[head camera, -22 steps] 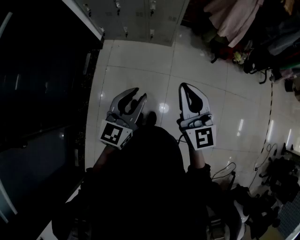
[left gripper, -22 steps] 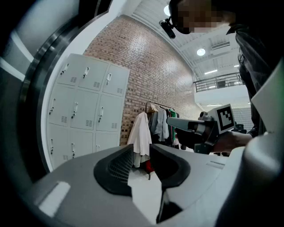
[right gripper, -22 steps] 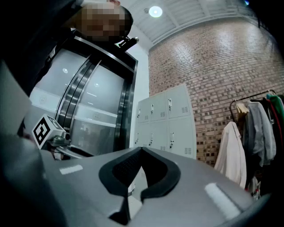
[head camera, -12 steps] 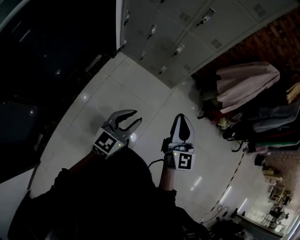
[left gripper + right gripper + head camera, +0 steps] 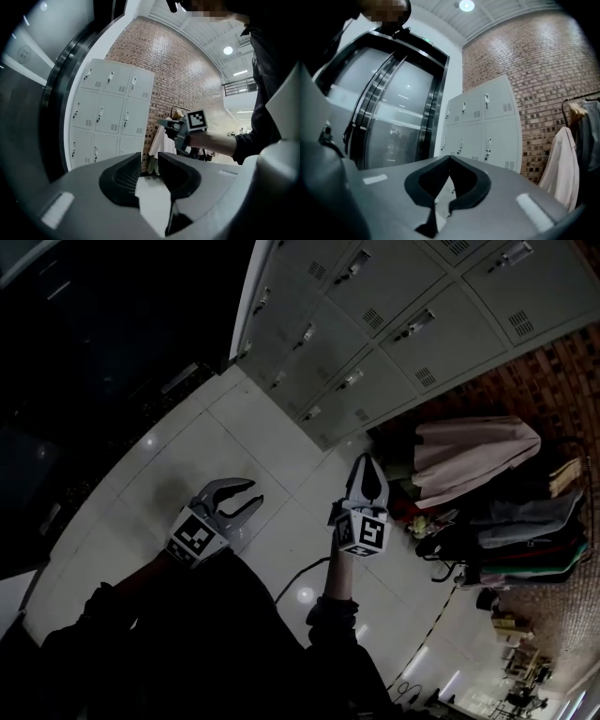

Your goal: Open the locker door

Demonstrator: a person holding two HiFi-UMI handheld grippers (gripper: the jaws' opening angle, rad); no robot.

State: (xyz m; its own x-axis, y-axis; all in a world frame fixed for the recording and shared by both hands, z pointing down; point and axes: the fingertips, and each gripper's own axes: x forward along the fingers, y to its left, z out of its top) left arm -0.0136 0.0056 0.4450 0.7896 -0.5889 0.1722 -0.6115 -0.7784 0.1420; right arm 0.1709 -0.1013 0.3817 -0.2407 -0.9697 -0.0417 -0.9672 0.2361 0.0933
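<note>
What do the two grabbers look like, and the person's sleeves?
The left gripper and right gripper are grey, with curved black-padded jaws like beaks. Each carries a white cube with black square markers. The sleeves are dark and long.

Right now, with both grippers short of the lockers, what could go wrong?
1. The right gripper is shut and empty. It would have to open before it could take a small door handle, or it may just bump the door.
2. The lockers show many identical shut doors, so the wrong one could be picked.
3. A cable loops below the right gripper, close to the person's body. Stepping closer might snag it.
</note>
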